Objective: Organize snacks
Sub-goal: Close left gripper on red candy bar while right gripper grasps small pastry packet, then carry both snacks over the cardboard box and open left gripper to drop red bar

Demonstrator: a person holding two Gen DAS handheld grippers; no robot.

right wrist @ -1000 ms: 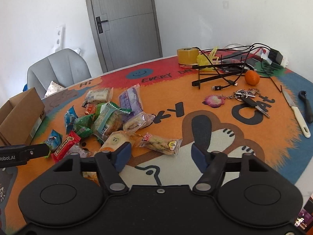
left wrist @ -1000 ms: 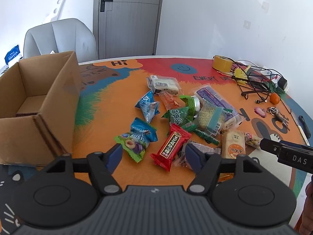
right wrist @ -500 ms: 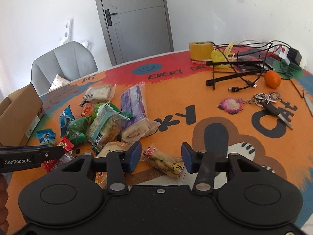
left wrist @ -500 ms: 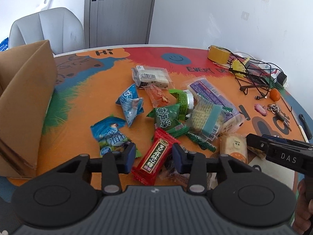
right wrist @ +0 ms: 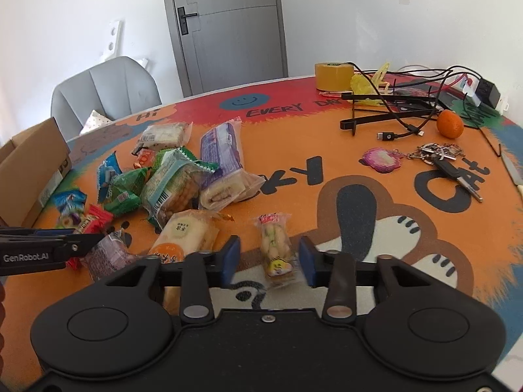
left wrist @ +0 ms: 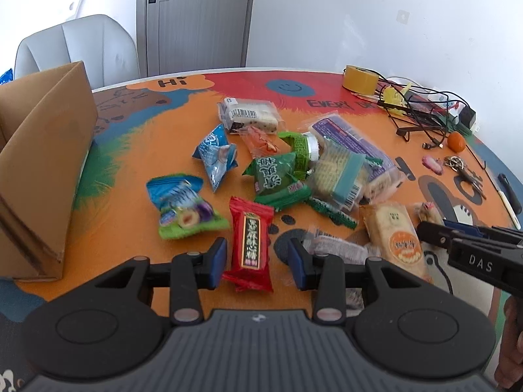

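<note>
Snacks lie heaped on the tabletop, and each hand has one lined up: the red candy packet runs its long axis from 12 to 6 o'clock straight into the left gripper, whose fingers stand apart either side of its lower half with a gap on both sides. In the right wrist view the clear peanut packet lies the same way inside the right gripper, whose fingers are closing but not yet pressing. The cardboard box sits at 9 o'clock of the pile, nearer the left hand.
</note>
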